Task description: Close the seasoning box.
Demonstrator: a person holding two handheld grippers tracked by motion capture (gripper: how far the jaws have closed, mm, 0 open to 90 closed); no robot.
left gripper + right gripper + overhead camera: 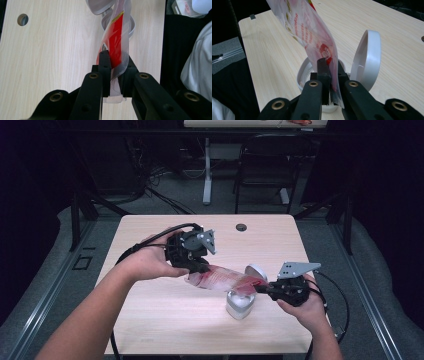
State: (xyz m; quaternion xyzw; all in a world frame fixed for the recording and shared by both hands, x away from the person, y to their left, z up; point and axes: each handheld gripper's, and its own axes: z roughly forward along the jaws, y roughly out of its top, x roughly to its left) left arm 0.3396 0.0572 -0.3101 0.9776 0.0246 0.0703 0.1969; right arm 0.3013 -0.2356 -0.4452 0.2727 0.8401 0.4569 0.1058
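A clear plastic packet (222,279) printed in red and white is stretched between my two grippers above the table. My left gripper (200,268) is shut on its left end, and in the left gripper view the packet (115,42) runs up from between the jaws, twisted. At the other end my right gripper (262,289) is shut on the packet (312,32). Under the packet's right end stands a small white container (240,304) with its hinged lid (256,271) open. In the right gripper view the container (304,75) sits just past the jaws, with its lid (367,57) upright.
The pale wooden table (150,320) has a round cable hole (241,227) near its far edge. Beyond the table stand a black chair (267,165) and a white desk leg (207,170). Cables trail from both grippers over the table.
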